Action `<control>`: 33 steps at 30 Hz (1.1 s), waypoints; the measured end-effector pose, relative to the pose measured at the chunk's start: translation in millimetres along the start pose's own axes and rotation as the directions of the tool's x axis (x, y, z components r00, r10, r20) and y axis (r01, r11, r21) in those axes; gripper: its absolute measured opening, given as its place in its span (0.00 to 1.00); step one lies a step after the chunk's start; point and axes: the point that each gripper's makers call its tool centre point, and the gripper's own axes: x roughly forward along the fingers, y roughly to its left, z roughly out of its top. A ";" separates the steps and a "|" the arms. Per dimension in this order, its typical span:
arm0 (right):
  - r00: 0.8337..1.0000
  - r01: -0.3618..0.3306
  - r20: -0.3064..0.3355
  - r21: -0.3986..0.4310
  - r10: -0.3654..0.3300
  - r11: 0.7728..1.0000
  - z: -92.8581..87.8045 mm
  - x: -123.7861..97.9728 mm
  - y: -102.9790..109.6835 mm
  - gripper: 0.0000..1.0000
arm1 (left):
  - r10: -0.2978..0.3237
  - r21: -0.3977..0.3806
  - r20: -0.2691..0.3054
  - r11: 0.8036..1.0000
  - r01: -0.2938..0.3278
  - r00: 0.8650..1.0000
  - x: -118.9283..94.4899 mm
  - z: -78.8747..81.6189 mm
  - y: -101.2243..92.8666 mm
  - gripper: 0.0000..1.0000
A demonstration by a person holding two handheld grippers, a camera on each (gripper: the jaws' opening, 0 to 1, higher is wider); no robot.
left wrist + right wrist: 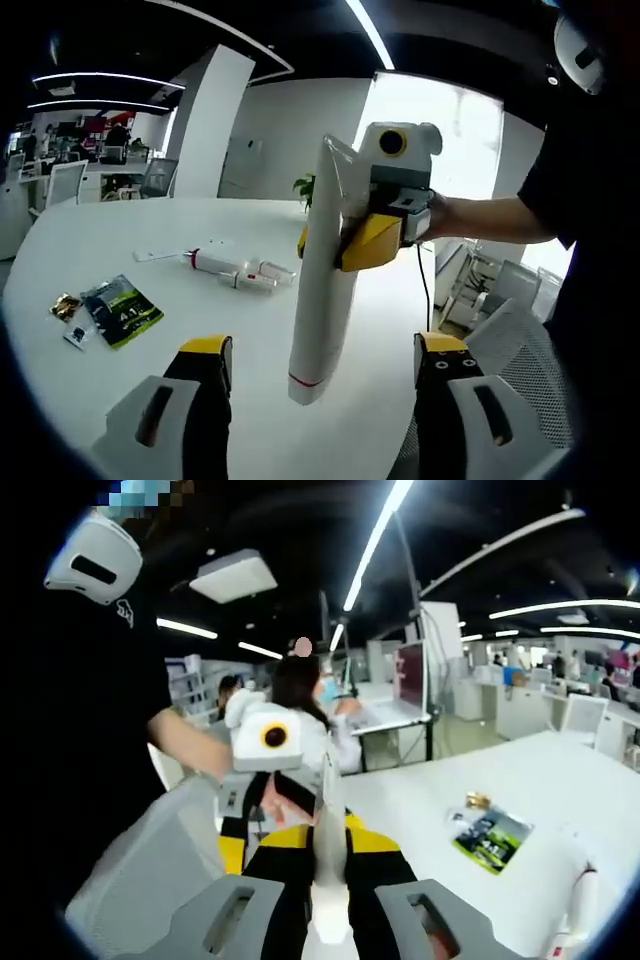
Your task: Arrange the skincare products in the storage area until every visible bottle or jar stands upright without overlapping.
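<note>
the white round table [120, 250] carries a dark green sachet [122, 310], small packets beside it, and a white bottle with a red band [225, 268] lying on its side, well apart from the sachet. above the table's near edge the right gripper [340, 240] has its yellow-tipped jaws clamped on a tall white tube [322, 290], held in the air, red-lined end hanging down. the left gripper [318, 362] stands wide open, holding nothing, below the tube.
</note>
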 end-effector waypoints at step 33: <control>0.981 0.188 -0.052 -0.017 -0.189 0.982 -53.2 -25.0 -104.8 0.03 | 0.248 -0.019 -0.029 0.969 -0.248 0.968 -24.8 -35.1 53.8 0.99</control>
